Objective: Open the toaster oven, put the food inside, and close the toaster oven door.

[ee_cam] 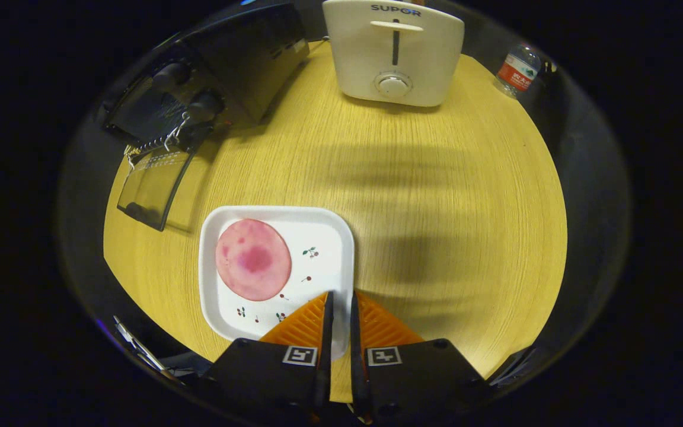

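Note:
A white square plate (324, 237) lies on the wooden table, with a round pink slice of food (253, 259) on its left half. My gripper (340, 308) stands over the plate's near right edge. Its fingers are almost together, one inside the rim and one outside, pinching the rim between them. The black toaster oven (241, 59) stands beyond the plate to the left. Its glass door (152, 184) is folded down open toward the plate, and a wire rack (160, 142) shows at the mouth.
A white pop-up toaster (393, 53) stands at the back of the round table (436, 178), straight beyond the fingers. A small water bottle (517, 70) with a red label stands at the back right. Bare tabletop lies between the plate and the toaster.

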Action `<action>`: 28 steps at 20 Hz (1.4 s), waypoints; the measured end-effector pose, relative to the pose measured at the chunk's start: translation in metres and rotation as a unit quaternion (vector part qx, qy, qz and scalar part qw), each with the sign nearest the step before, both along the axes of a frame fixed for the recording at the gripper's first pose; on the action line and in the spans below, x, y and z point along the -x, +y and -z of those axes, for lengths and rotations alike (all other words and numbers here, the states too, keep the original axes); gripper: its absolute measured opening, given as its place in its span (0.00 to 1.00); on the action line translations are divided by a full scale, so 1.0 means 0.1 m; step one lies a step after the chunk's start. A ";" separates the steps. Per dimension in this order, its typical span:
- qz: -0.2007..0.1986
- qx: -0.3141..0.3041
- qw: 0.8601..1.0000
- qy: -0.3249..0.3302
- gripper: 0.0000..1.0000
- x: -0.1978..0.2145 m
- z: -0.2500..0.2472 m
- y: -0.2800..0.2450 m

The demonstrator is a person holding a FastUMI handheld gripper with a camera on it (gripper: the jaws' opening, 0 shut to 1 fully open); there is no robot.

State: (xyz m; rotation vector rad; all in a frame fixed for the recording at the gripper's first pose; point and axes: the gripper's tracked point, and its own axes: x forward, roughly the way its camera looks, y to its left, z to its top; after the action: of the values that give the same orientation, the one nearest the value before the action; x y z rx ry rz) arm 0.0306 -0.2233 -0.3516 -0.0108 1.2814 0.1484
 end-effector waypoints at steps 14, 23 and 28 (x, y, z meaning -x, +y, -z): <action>0.080 -0.148 0.986 0.021 0.02 0.16 -0.11 0.15; 0.181 -0.261 0.948 -0.030 0.02 0.31 -0.56 0.23; 0.233 -0.310 0.919 -0.068 0.02 0.38 -0.87 0.29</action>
State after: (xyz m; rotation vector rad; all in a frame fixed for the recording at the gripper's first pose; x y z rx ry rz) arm -0.0070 -0.1939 -0.2648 0.8124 1.0202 0.1337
